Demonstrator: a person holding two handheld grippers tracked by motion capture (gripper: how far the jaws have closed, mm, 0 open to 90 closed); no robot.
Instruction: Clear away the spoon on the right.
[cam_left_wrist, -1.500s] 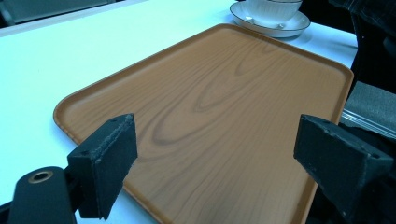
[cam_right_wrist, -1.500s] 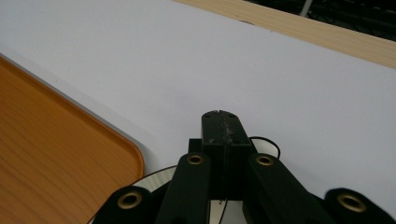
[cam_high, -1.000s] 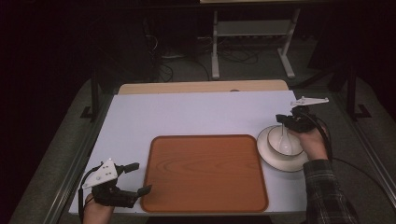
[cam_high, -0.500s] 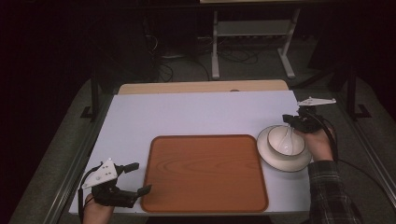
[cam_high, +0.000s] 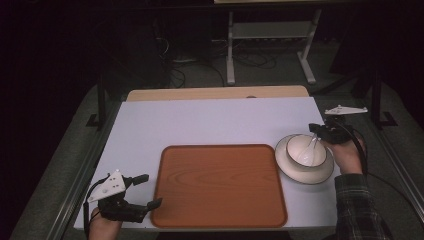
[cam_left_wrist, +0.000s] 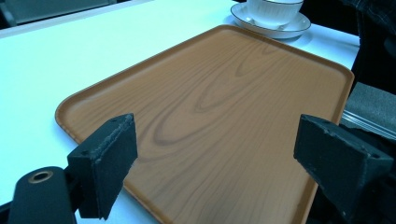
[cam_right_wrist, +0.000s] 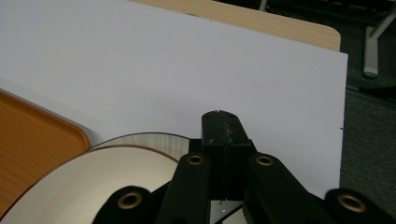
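A white bowl (cam_high: 306, 150) sits on a white saucer (cam_high: 290, 170) at the right of the white table; both show far off as bowl (cam_left_wrist: 273, 8) and saucer (cam_left_wrist: 289, 29). My right gripper (cam_high: 315, 130) hangs over the bowl's right rim. Its jaws are pressed together (cam_right_wrist: 220, 126) on what looks like a thin wiry utensil (cam_high: 309, 149) slanting down into the bowl; what kind it is I cannot tell. My left gripper (cam_high: 151, 190) stands open at the front left corner of the brown wooden tray (cam_high: 220, 185), nothing between its pads (cam_left_wrist: 109, 154).
The tray (cam_left_wrist: 219, 93) lies bare in the middle front of the table. The white sheet (cam_high: 210, 120) stretches behind it to a wooden table edge (cam_high: 215, 93). Metal rails run along both table sides. A stand and cables are on the dark floor behind.
My right gripper has moved right, from over the middle of the bowl to its right rim, so the bowl's inside now shows. The left gripper has stayed put.
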